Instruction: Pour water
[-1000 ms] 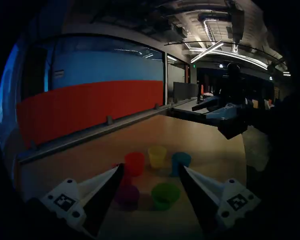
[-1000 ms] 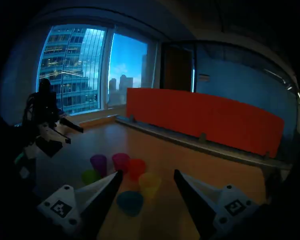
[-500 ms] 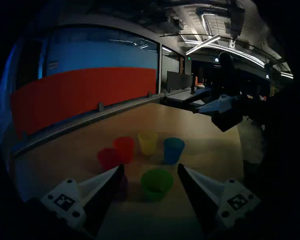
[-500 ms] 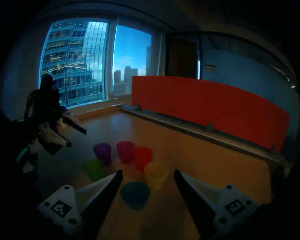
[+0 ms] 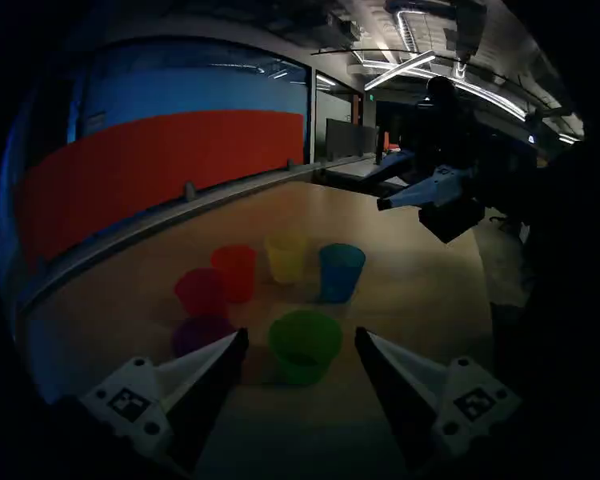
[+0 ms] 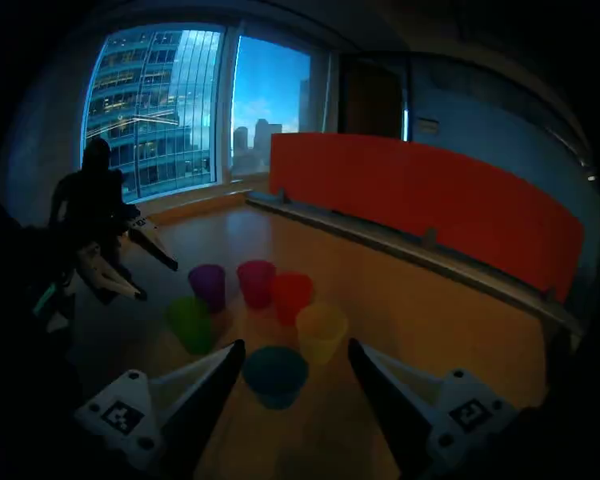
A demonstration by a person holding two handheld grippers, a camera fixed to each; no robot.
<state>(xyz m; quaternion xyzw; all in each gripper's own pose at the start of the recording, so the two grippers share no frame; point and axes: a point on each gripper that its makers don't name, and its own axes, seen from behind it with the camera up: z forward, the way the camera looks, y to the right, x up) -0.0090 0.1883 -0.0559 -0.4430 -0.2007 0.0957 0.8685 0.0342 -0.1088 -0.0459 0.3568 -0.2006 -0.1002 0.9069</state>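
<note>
- Wooden worktop (image 6: 436, 320) in a dim office, with a bright window (image 6: 164, 104) at the left of the right gripper view and a red partition (image 6: 428, 192) along the far edge at the right; six cups stand upright on it in a tight cluster.
- Left gripper view, left to right: purple cup (image 5: 198, 334) just beside the left fingertip, crimson cup (image 5: 200, 290), red cup (image 5: 234, 272), yellow cup (image 5: 286, 256), green cup (image 5: 304, 352), teal cup (image 5: 340, 270).
- Left gripper (image 5: 298, 331): fingers spread wide and holding nothing. The green cup stands straight ahead, centred on the gap and nearest of the cluster, but apart from both fingers.
- Right gripper view, left to right: green, purple, crimson, teal, red, yellow. The teal cup is now the nearest, at the front of the cluster.
- Right gripper (image 6: 296, 344): fingers spread wide and holding nothing. The teal cup stands straight ahead, centred on the gap and clear of both fingers.
- Governing relation (judged): every cup's long axis is vertical and each pair of fingers spreads level, so a side grasp needs only a forward advance. The left gripper is nearer the green cup and the right is nearer the teal. It cannot be told which cup holds water.
</note>
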